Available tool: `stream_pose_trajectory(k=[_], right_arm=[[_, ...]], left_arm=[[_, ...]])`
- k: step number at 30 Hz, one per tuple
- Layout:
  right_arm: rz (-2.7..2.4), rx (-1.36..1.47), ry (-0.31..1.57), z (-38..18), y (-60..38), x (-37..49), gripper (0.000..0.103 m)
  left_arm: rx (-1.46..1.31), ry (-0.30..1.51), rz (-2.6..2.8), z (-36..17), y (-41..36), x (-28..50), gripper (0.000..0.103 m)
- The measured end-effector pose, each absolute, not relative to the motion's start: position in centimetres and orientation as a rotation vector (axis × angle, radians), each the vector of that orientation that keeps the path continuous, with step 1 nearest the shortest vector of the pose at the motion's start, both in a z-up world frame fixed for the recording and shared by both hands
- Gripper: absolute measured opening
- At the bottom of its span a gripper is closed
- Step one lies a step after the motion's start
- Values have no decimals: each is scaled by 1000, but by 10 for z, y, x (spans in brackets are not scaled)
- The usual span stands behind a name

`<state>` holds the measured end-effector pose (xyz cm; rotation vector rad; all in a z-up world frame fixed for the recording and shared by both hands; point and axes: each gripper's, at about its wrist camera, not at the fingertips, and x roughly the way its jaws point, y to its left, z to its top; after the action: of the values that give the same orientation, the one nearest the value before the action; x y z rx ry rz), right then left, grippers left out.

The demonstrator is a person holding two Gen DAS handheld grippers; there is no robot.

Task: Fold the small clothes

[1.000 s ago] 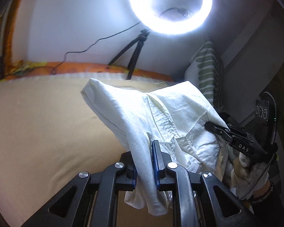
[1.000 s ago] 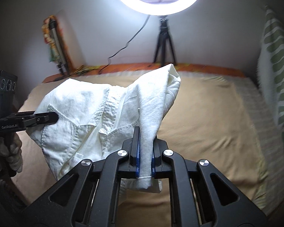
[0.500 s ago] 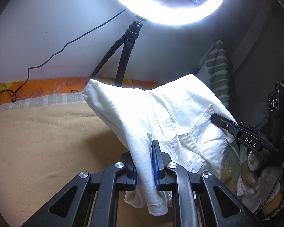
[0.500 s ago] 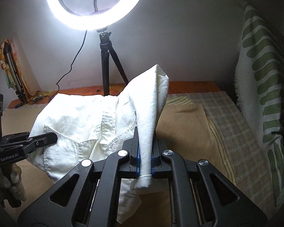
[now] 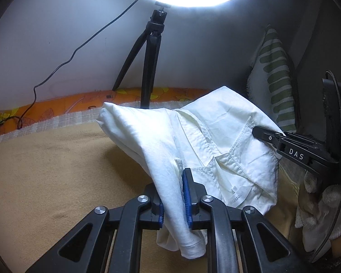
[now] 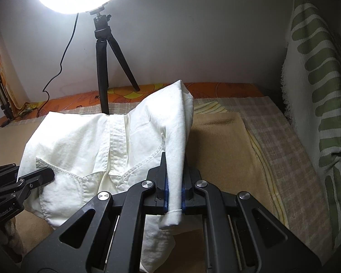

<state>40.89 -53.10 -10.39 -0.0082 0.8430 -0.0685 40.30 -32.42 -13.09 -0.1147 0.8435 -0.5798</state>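
Note:
A small white shirt (image 5: 193, 145) with a collar and button placket hangs in the air between my two grippers, above the tan blanket (image 5: 45, 170). My left gripper (image 5: 174, 182) is shut on one sleeve or shoulder fold, with cloth hanging below its blue pads. My right gripper (image 6: 174, 175) is shut on the other sleeve fold of the shirt (image 6: 84, 145). The right gripper shows at the right of the left wrist view (image 5: 261, 133), and the left gripper at the left of the right wrist view (image 6: 43, 174). The shirt's lower part is bunched and partly hidden.
A ring light (image 6: 79, 2) on a black tripod (image 6: 102, 56) stands at the bed's far edge, its cable running left. A green-striped pillow (image 6: 316, 86) leans at the right. An orange floral sheet (image 5: 56, 107) and a plaid blanket (image 6: 284, 150) lie under the tan blanket.
Both grippers have carried the shirt forward toward the ring light and wall, which now loom larger. Both grips on the shirt are unchanged.

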Motion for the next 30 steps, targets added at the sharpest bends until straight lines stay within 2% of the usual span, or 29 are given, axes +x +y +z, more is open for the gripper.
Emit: stream_pose_trajectory(k=[2, 4, 6, 7, 8, 10, 16, 18, 21, 25, 28, 30], right_arm=[[-85, -13, 860, -106, -532, 412, 11], [-110, -24, 878, -107, -534, 414, 15], [-148, -44, 875, -104, -535, 411, 28], [-149, -37, 866, -101, -537, 407, 38], [-147, -26, 855, -96, -538, 403, 42], [-142, -13, 837, -87, -537, 394, 42], [-141, -13, 808, -62, -521, 366, 43], [-145, -14, 790, -51, -513, 353, 44], [-148, -3, 762, -35, -502, 332, 52], [-153, -8, 728, -12, -478, 300, 54], [-144, 1, 695, 3, -460, 272, 67], [-141, 4, 674, 12, -447, 251, 70]], left_arm=[[-104, 847, -569, -131, -323, 402, 14], [-92, 848, -552, -128, -329, 402, 28], [-82, 844, -544, -125, -329, 399, 35], [-76, 839, -543, -122, -326, 396, 36], [-71, 834, -543, -120, -325, 394, 37], [-66, 820, -544, -114, -322, 387, 45], [-59, 774, -552, -90, -308, 359, 56], [-52, 753, -548, -80, -301, 349, 64], [-51, 727, -543, -66, -286, 333, 72], [-56, 691, -539, -46, -259, 304, 77], [-29, 649, -535, -31, -243, 279, 86], [-22, 630, -528, -21, -230, 260, 93]])
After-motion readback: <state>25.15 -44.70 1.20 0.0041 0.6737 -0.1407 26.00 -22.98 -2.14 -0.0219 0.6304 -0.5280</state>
